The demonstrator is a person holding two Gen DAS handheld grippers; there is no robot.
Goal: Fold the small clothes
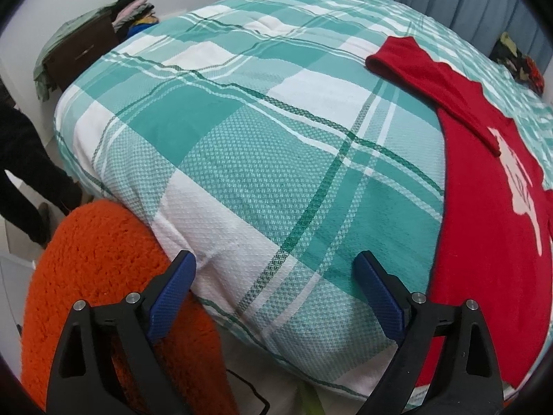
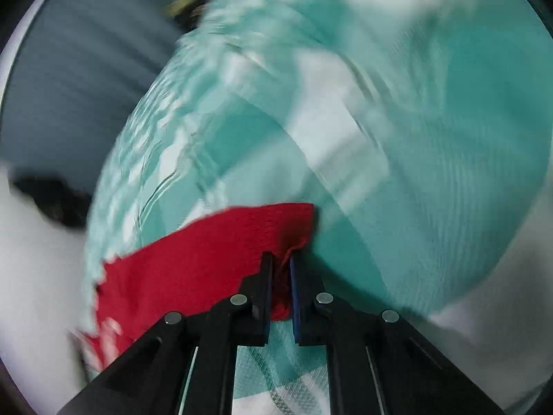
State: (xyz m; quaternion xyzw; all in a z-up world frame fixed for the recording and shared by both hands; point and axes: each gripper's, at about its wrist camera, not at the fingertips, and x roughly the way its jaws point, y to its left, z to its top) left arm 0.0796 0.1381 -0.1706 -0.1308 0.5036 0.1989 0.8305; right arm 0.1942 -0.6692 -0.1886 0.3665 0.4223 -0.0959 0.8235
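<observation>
Two jaws, one red garment (image 2: 214, 259)

- Left gripper (image 1: 274, 259): tilted steeply downward, blue-padded fingers (image 1: 172, 297) spread wide, nothing between them.
- Right gripper (image 2: 281, 259): jaws pinched nearly together, clamped on a fold of the red garment (image 2: 193, 259).

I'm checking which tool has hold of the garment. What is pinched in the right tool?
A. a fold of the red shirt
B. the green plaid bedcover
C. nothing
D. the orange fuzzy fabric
A: in the right wrist view the right tool is closed on a bunched fold of the red shirt.
</observation>
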